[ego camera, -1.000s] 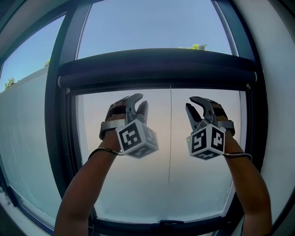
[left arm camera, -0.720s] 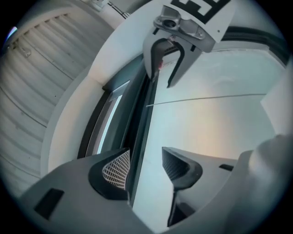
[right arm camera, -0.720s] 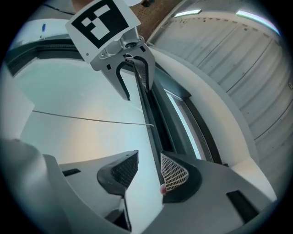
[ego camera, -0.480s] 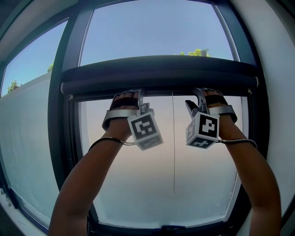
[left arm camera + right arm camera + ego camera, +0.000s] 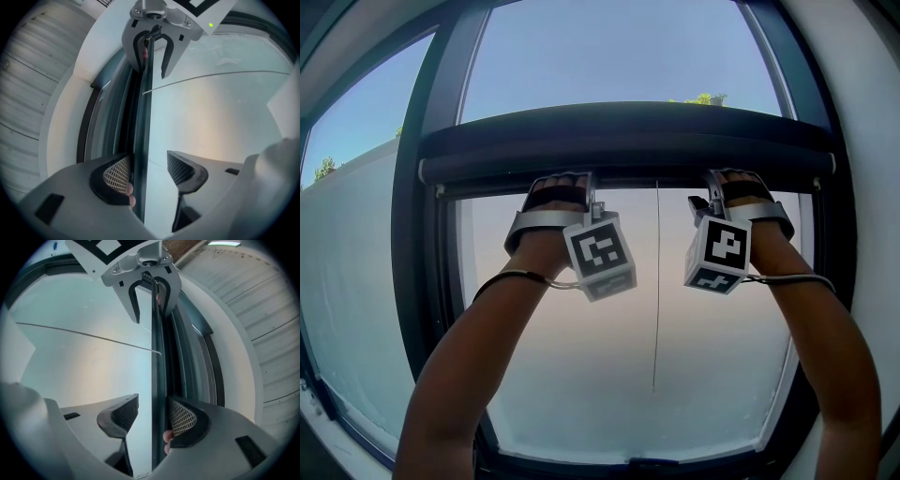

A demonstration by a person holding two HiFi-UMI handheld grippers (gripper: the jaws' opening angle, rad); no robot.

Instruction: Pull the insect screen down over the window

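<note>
The left claw [image 5: 147, 171] and right claw [image 5: 154, 416], just raised, are being held astride the insect screen's pull bar [image 5: 628, 174], high on the window [image 5: 581, 375]; their jaws have just been opening wide, nothing clamped; a grip is being prepared.

- An indoor room, seen from right at a large window; whether it is a home or an office cannot be told.
- A dark metal window frame [image 5: 417, 234] with tall glazed panes fills the head view.
- A dark insect screen cassette [image 5: 619, 131] runs across the frame, with a thin pull cord [image 5: 656, 281] hanging below it.
- A smooth white reveal [image 5: 862, 141] borders the frame on the right.
- Through the glass are blue sky [image 5: 609, 47], a treetop [image 5: 698, 97] and a pale outside wall [image 5: 356, 272].
- Overhead, a ribbed panel ceiling [image 5: 262, 296] carries a strip light [image 5: 222, 243].
</note>
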